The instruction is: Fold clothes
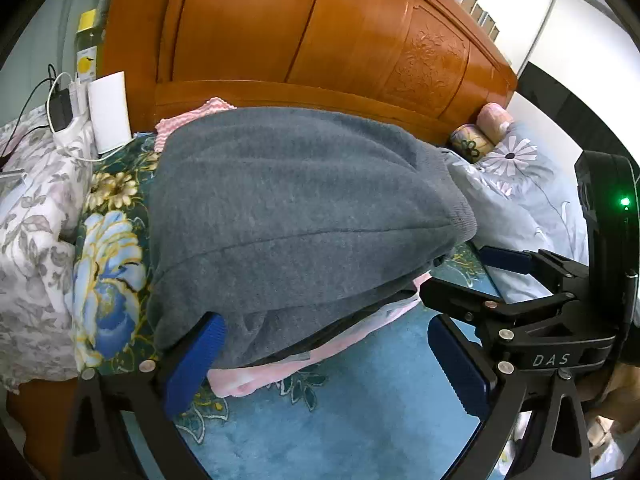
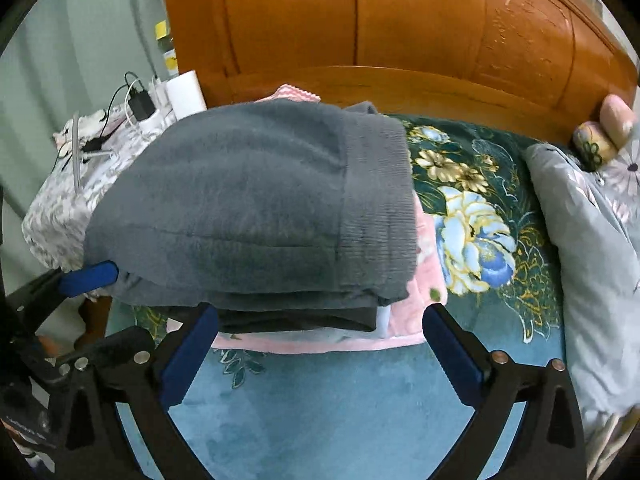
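Note:
A folded grey sweater (image 1: 288, 208) (image 2: 240, 208) tops a stack of folded clothes, with pink garments (image 1: 248, 380) (image 2: 424, 280) under it, on a teal floral bedspread (image 1: 360, 420) (image 2: 320, 420). My left gripper (image 1: 328, 364) is open at the stack's near edge, and its left pad (image 1: 196, 360) is right at the sweater's corner. My right gripper (image 2: 320, 356) is open just in front of the stack, which lies between and beyond its pads. Each view shows the other gripper: the right gripper (image 1: 472, 276) by the stack's right end, the left gripper's pad (image 2: 88, 278) at its left corner.
A carved wooden headboard (image 1: 320, 40) (image 2: 400, 20) rises behind the stack. A bedside stand (image 1: 36, 208) to the left carries a charger, cables and a white box (image 1: 110, 116). A pale flowered quilt (image 1: 520, 208) (image 2: 592, 260) lies right. Striped pink cloth (image 1: 200, 114) peeks out behind.

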